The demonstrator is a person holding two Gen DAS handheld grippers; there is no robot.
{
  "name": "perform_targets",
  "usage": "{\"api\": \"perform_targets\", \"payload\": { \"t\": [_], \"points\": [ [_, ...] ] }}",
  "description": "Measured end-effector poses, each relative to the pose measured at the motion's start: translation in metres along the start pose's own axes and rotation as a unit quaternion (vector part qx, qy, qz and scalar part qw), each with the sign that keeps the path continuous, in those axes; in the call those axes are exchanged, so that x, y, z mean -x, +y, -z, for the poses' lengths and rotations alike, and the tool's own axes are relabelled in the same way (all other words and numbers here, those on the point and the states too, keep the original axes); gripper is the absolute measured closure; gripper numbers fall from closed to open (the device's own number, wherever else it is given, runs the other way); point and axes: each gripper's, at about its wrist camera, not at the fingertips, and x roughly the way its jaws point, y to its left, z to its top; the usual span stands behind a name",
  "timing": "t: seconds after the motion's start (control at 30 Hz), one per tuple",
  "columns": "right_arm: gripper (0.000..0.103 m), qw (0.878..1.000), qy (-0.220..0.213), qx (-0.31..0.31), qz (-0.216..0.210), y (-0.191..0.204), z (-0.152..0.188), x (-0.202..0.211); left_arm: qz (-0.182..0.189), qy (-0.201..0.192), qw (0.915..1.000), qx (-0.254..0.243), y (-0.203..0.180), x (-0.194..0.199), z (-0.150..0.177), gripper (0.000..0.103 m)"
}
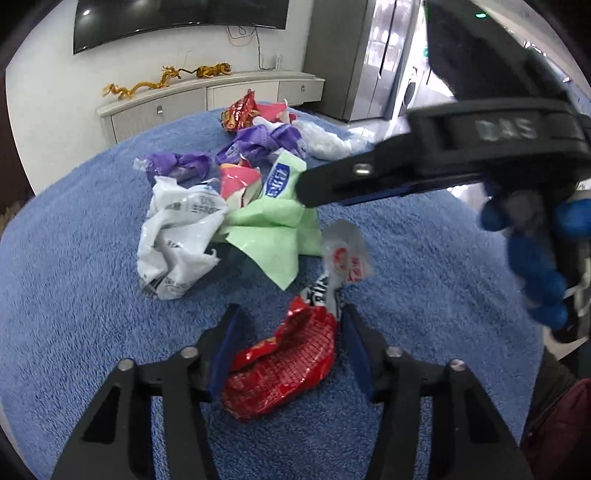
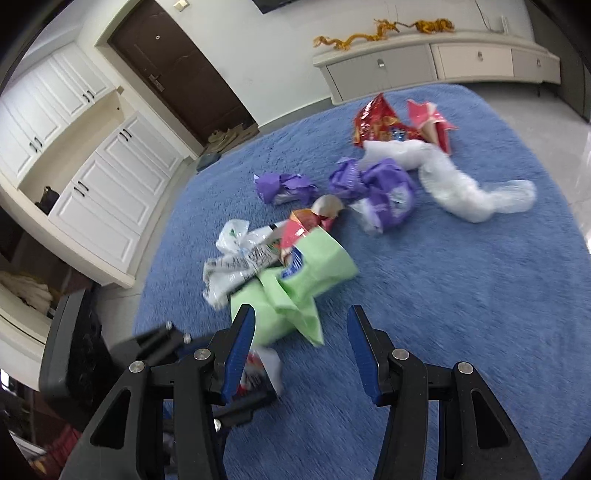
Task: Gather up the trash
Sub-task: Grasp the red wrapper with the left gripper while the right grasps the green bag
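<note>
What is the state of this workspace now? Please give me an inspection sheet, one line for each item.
Surface: fluffy blue carpet, on a pale floor.
Job's things: crumpled red foil snack wrapper between the left claw's fingers; light green plastic package; crumpled white printed plastic bag; purple wrappers; clear plastic bag; far red snack bag.
Clutter: nothing seen besides the trash.
Grippers: left claw open around the red wrapper; right claw open, empty, above the green package.
Cables: thin wires hanging under the wall television.
Surroundings: low cream sideboard with golden dragon figures; dark brown door.
</note>
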Motion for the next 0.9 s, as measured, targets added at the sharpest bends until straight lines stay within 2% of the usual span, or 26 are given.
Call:
{"api": "perform_targets", "payload": {
  "t": [0.2, 0.27, 0.3, 0.33, 0.4, 0.5, 0.67, 0.9],
  "points": [
    [0.052, 1.000, 0.011, -0.025, -0.003, 0.003, -0.008, -0.026, -0.004, -0.004, 1.0000, -0.004, -0.003, 0.000, 0.002, 0.064],
    [0.052, 0.999, 0.016, -0.031, -0.003, 0.002, -0.006, -0.034, -0.005, -0.003, 1.0000, -0.006, -0.005, 0.000, 0.003, 0.074],
    [0.055, 0.999, 0.019, -0.035, -0.003, 0.002, -0.005, -0.038, -0.009, -0.003, 0.9999, -0.005, -0.005, -0.001, 0.003, 0.074],
    [0.062, 0.999, 0.021, -0.038, -0.005, 0.002, -0.005, -0.041, -0.011, -0.004, 0.9999, -0.003, -0.006, -0.001, 0.002, 0.075],
    [0.066, 0.999, 0.025, -0.045, -0.017, 0.000, -0.003, -0.044, -0.018, -0.005, 0.9998, -0.004, -0.007, -0.001, 0.001, 0.075],
    [0.078, 0.998, 0.018, -0.050, -0.031, 0.000, 0.001, -0.046, -0.022, -0.005, 0.9997, 0.000, -0.010, 0.001, 0.002, 0.077],
    [0.082, 0.997, -0.008, -0.056, -0.051, -0.004, 0.006, -0.031, -0.026, -0.008, 0.9996, 0.011, -0.010, 0.011, 0.006, 0.079],
    [0.083, 0.997, -0.057, -0.031, -0.036, -0.008, 0.015, 0.020, -0.023, -0.022, 0.9991, 0.026, -0.020, 0.024, 0.006, 0.081]
  ]
}}
